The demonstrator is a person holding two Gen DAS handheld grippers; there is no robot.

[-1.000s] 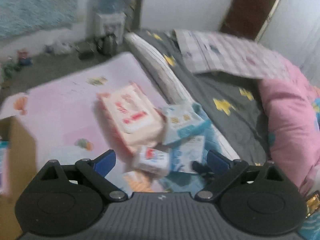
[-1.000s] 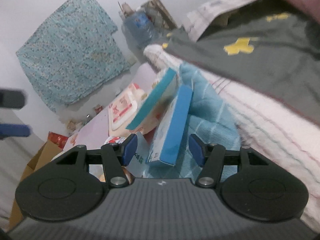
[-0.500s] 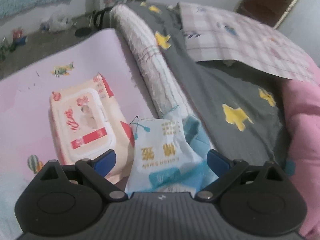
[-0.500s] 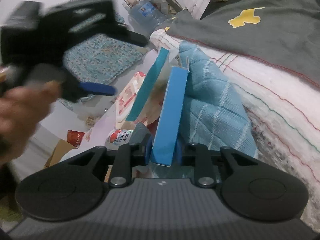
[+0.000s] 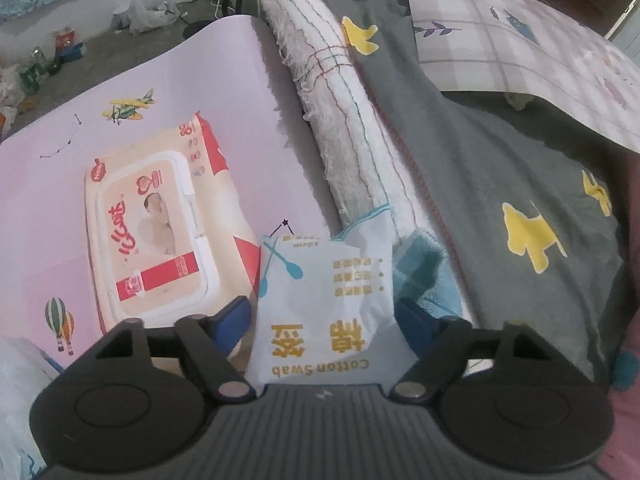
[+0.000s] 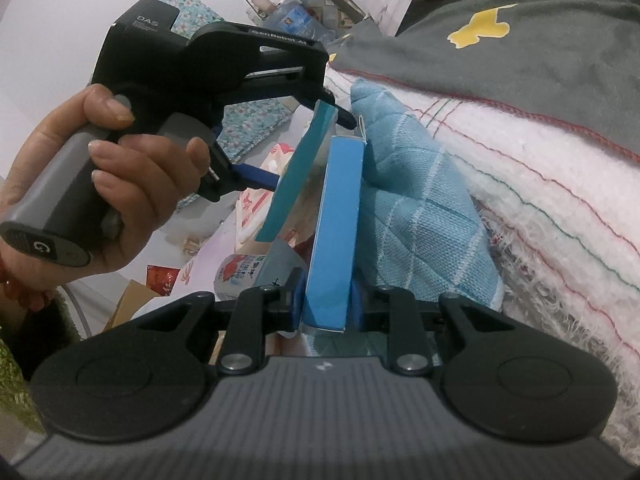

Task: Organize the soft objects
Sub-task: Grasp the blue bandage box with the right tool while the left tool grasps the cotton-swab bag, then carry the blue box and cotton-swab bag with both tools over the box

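Observation:
A white and blue cotton swab pack stands between the pads of my left gripper. Its jaws are closing on the pack, and both pads touch its sides. From the right wrist view the same pack shows its teal edge, with the left gripper straddling it from above in a person's hand. My right gripper is shut on a flat blue pack standing on edge. A blue checked cloth lies just right of both packs.
A baby wipes pack lies on the pink play mat, left of the cotton swabs. A white fringed blanket and grey sheet rise at the right. A small red-white pack and a cardboard box sit beyond.
The left gripper swept in and came down over the cotton swab pack, and its jaws narrowed onto it. The right gripper's jaws closed on the flat blue pack.

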